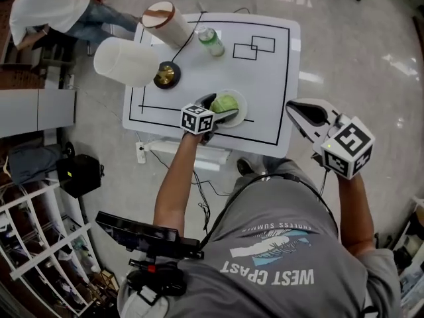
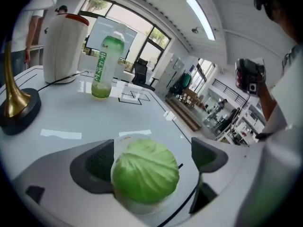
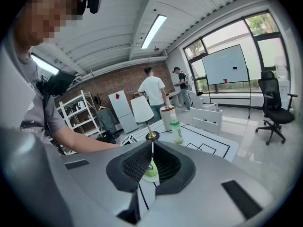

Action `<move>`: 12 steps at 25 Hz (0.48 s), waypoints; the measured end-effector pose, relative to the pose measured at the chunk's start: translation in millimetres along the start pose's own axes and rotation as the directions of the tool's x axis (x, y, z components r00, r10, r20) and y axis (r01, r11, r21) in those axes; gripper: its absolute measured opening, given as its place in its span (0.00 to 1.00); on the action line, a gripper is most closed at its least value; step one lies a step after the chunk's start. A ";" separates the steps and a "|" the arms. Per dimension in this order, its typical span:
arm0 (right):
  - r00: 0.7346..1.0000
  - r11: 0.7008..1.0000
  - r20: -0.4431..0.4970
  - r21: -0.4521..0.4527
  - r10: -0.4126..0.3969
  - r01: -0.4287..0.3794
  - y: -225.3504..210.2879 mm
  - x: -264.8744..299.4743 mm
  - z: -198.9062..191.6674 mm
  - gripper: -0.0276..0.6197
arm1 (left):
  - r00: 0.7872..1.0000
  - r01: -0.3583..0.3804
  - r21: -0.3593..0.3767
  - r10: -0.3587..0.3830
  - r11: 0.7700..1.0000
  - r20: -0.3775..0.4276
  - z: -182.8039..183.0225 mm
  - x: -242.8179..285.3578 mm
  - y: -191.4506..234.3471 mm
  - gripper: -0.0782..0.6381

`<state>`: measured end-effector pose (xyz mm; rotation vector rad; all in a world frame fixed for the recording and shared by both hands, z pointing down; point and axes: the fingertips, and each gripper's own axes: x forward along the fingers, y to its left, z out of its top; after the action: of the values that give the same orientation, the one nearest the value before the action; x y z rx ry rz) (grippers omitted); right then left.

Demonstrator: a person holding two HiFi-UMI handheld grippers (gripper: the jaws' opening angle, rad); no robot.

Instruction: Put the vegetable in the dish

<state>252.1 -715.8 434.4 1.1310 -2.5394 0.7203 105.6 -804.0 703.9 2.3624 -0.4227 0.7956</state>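
A green cabbage [image 1: 225, 103] rests on a small white dish [image 1: 242, 106] near the front edge of the white table [image 1: 271, 78]. My left gripper [image 1: 215, 113] straddles it with its jaws wide apart. In the left gripper view the cabbage [image 2: 146, 170] fills the space between the pads, lying on the dish [image 2: 142, 208]; the right pad [image 2: 206, 154] stands apart from it. My right gripper [image 1: 299, 112] hovers off the table's front right corner, jaws together and holding nothing. In the right gripper view only a thin slit shows between its pads [image 3: 137, 163].
On the far half of the table stand a lamp with a gold base [image 1: 165, 75] and white shade [image 1: 126, 61], a green bottle [image 1: 211, 42] and a white cylinder with a brown lid [image 1: 167, 20]. A person [image 1: 50, 8] sits at the upper left.
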 end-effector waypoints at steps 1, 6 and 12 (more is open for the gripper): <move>1.000 1.000 0.005 -0.001 0.007 -0.007 0.8 -1.8 0.9 0.06 | 0.999 -0.004 -0.019 0.004 1.000 0.037 6.1 -4.6 -2.4 0.80; 0.999 1.000 0.042 -0.025 -0.014 0.015 11.3 -6.9 9.9 0.06 | 0.973 -0.016 -0.003 0.017 1.000 0.230 57.4 -47.2 -23.2 0.80; 0.991 0.995 0.118 -0.085 0.061 -0.051 59.3 5.1 34.6 0.05 | 0.872 -0.052 0.068 0.012 0.996 0.489 107.6 -144.8 -63.9 0.79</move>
<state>202.8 -703.7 387.9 1.1119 -2.6846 0.5716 71.1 -808.2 515.7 2.6285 -0.6474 0.2125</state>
